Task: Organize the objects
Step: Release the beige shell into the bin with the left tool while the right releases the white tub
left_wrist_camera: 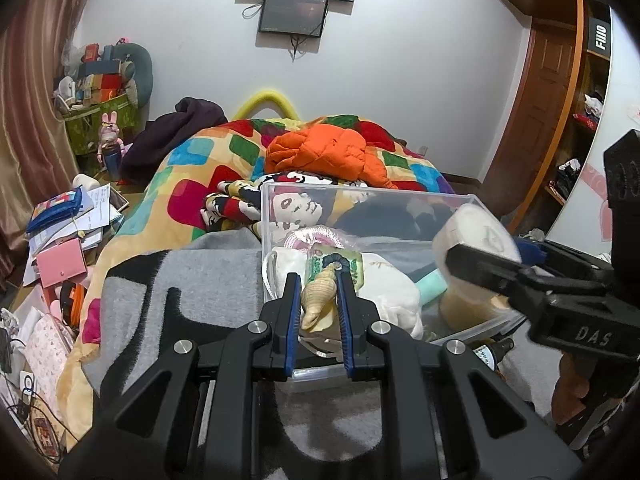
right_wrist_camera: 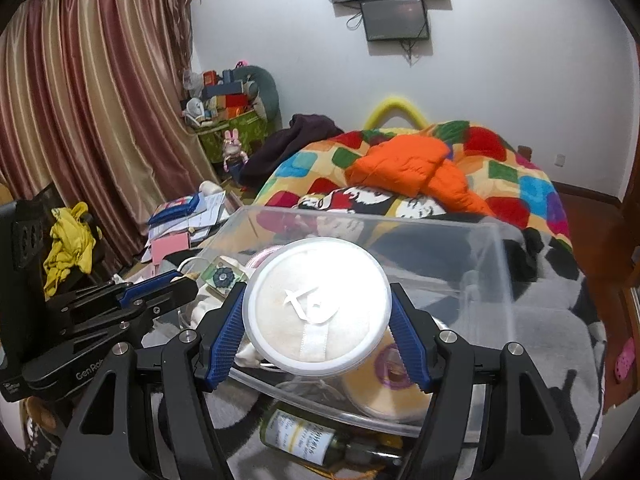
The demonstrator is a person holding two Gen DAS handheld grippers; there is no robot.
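The left gripper (left_wrist_camera: pixel 318 292) is clamping a ribbed cream conch shell (left_wrist_camera: pixel 317 296) between its blue pads (left_wrist_camera: pixel 294 312), the shell's pointed end aiming forward and its wider mouth hanging down toward the gripper body. It is hovering over the near left corner of a clear plastic storage box (left_wrist_camera: pixel 360 190) that is sitting on a grey blanket (left_wrist_camera: pixel 192 276) spread over the bed. Under the shell, inside the box, a white drawstring pouch (left_wrist_camera: pixel 392 288) is lying with a green patterned card (left_wrist_camera: pixel 352 266) on top of it, and a mint-green tube (left_wrist_camera: pixel 434 284) is resting just beside the pouch.

The right gripper (right_wrist_camera: pixel 318 320) is gripping a round white powder-puff case (right_wrist_camera: pixel 318 308) by its rim, the flat lid with its satin ribbon facing the camera, the blue fingers (right_wrist_camera: pixel 226 334) pressing in from both sides. The case is hanging above the box's near right part, over a pale yellow round container (right_wrist_camera: pixel 384 396) lying inside. A dark glass bottle (right_wrist_camera: pixel 312 436) with a printed label is lying on the blanket just outside the box's near wall, below the right gripper. Behind the box, an orange puffer jacket (left_wrist_camera: pixel 324 152) is lying on the bright patchwork quilt (left_wrist_camera: pixel 208 160)
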